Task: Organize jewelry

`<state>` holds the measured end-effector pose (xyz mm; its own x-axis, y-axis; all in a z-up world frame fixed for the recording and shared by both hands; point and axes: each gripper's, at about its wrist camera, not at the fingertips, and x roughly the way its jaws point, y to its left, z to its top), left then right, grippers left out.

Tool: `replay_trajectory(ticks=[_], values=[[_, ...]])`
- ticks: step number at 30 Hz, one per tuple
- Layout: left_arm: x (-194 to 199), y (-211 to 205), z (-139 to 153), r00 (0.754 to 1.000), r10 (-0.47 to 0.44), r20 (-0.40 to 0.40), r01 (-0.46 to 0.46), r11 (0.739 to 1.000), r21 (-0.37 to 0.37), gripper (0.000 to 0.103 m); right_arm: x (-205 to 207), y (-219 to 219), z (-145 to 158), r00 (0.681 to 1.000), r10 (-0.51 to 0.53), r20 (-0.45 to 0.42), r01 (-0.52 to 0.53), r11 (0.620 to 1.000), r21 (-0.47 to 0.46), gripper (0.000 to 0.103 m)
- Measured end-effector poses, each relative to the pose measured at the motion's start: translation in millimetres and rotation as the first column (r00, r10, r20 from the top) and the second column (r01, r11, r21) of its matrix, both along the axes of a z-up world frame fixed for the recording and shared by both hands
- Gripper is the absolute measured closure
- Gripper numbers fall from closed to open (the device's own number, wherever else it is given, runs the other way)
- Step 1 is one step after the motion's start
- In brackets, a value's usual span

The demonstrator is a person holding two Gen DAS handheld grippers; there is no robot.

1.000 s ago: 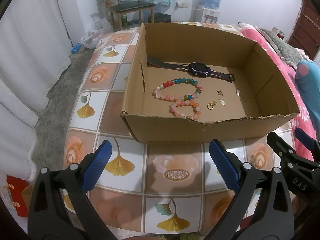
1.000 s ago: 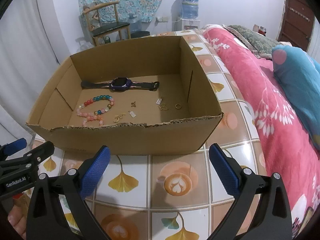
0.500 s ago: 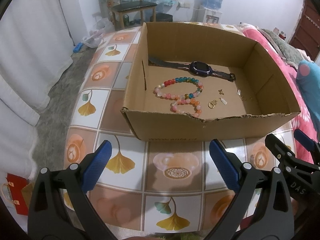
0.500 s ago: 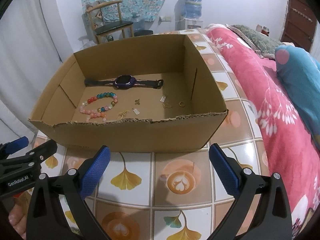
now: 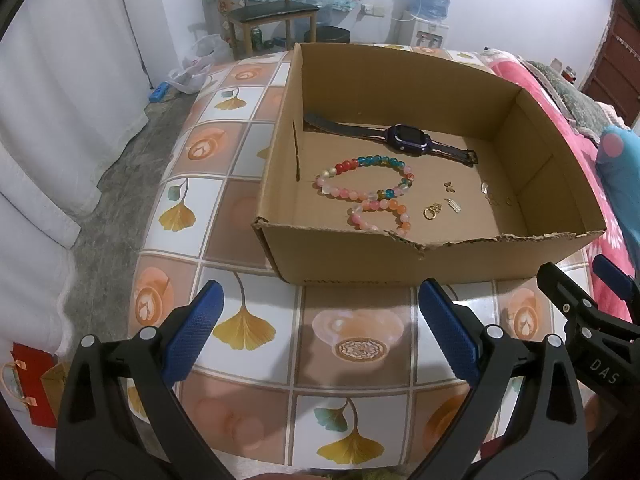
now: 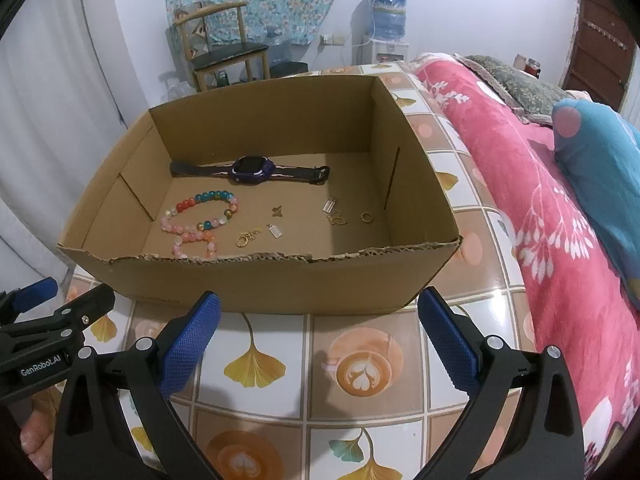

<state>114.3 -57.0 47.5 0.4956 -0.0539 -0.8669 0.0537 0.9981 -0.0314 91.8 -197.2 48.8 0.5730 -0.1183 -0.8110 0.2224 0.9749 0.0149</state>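
Left gripper (image 5: pixel 316 330): held low at bottom centre of its own view, jaws spread wide, nothing between the blue pads; also seen at the lower left edge of the right wrist view.
Right gripper (image 6: pixel 318 330): same pose at bottom centre of its view, jaws wide and empty, short of the box's near wall.
Cardboard box (image 6: pixel 280 284): open-topped, centre of both views, near rim ragged.
Jewelry: all lies on the box floor. Smartwatch (image 6: pixel 252 170) at the back; beaded bracelet (image 6: pixel 202 212) centre-left; gold charm (image 6: pixel 245 239) and ring (image 6: pixel 366 217) to its right.
Table (image 6: pixel 360 368): tile pattern with ginkgo leaves and coffee cups.
Room: pink floral blanket (image 6: pixel 532 184) at right, wooden chair (image 6: pixel 224 46) and water dispenser (image 6: pixel 386 20) in the upper background.
Writing: "GenRobot.AI" is read on the left gripper's body; "DAS" on the right gripper in the left wrist view.
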Motion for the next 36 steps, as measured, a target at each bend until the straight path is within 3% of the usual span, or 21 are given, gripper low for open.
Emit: replay_trajectory(ticks=[36], values=[[5.1,3.3,-2.2,1.0,0.008,0.002,-0.008,1.0,-0.01,0.008,7.3,2.4,-0.6,1.0,0.007,-0.007,-0.007,1.0,-0.011,0.007]])
